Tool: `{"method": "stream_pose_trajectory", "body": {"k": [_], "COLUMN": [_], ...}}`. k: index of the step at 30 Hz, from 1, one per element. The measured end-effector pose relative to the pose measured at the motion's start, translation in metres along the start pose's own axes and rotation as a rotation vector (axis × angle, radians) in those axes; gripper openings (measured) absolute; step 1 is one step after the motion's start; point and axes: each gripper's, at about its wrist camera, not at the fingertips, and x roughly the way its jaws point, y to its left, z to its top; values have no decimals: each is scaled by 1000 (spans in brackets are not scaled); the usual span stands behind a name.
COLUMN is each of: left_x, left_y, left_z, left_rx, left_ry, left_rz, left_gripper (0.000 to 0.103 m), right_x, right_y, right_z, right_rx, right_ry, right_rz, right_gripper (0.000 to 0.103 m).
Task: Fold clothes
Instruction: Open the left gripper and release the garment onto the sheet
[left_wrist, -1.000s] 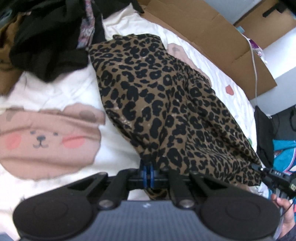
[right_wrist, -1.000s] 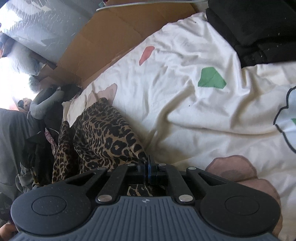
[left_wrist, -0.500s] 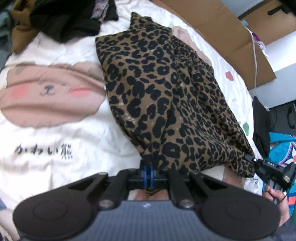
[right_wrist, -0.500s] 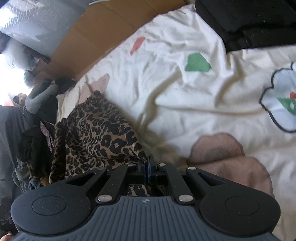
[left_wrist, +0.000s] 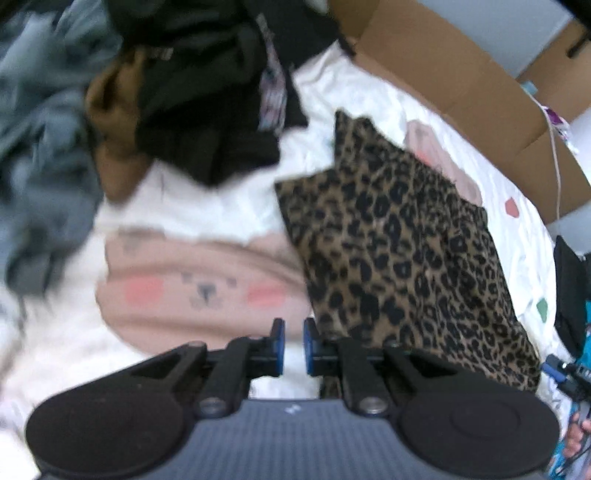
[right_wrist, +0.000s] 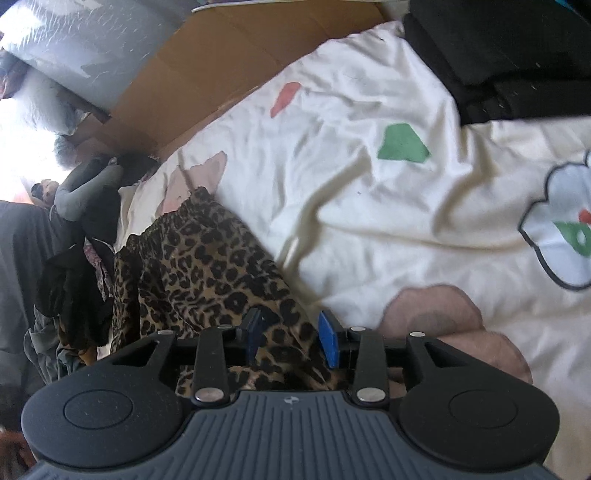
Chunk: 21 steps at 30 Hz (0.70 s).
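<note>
right wrist: leopard garment between parted fingers.

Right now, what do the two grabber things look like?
Each hand-held gripper, left and right, is matte black plastic: two round discs, a ribbed grey middle, silver bolts on slanted bars, and flat blue pads on the fingers. A tiny white mark sits on the ribbed part.

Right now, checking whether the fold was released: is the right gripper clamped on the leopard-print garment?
No, the right gripper is open, its blue pads spread apart over the leopard-print garment without pinching it.
</note>
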Motion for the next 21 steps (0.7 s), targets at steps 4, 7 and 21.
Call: {"method": "stream_pose_trajectory", "body": {"k": [4,7,21], "left_x": [5,18,81], "left_y": [-4,-7,-31], "left_z": [19,37,126], "left_rx": [81,132,383], "left_ry": [-31,-53,-107], "left_rz": [17,29,25], "left_gripper": [25,34,47], "right_x": [9,16,85], "right_y": [8,15,47], "right_z": [8,14,62], "right_rx": [-29,-50,-238], "right_ry": [2,3,82], "right_rz": [8,15,4], "right_gripper": [37,37,37]}}
